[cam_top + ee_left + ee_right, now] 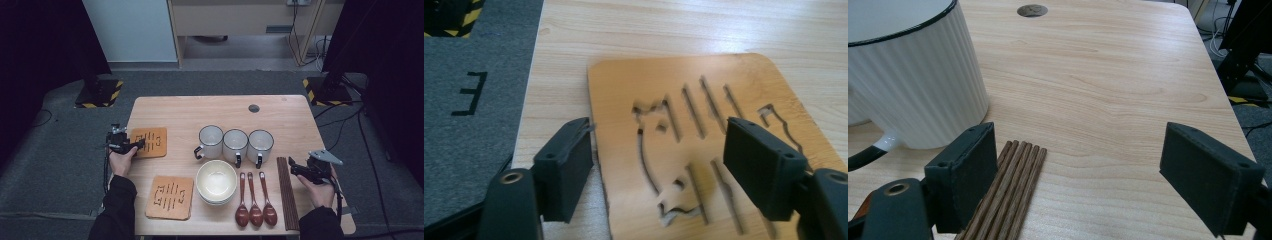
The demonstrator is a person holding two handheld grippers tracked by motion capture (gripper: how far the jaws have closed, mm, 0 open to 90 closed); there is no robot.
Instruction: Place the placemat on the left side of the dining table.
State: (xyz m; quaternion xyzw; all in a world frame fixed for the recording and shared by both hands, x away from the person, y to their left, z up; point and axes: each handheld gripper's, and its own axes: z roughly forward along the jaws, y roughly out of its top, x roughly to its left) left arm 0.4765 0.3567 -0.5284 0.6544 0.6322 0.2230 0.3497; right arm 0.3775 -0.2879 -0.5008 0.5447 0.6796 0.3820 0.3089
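Left gripper (pixel 659 165) open astride wooden trivet (pixel 704 140); pads clear.

3 mugs (pixel 235 144) at 12, 2 wooden trivets (pixel 170 197) at 9, 3 spoons (pixel 255 200) and a chopstick bundle (pixel 287 192) at 4, stacked bowls (pixel 216 181) centre.

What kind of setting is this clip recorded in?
Probably a lab or studio recording bay, not a home: a wooden table laid with tableware stands on grey carpet, flanked by stands on hazard-striped bases with cables trailing.
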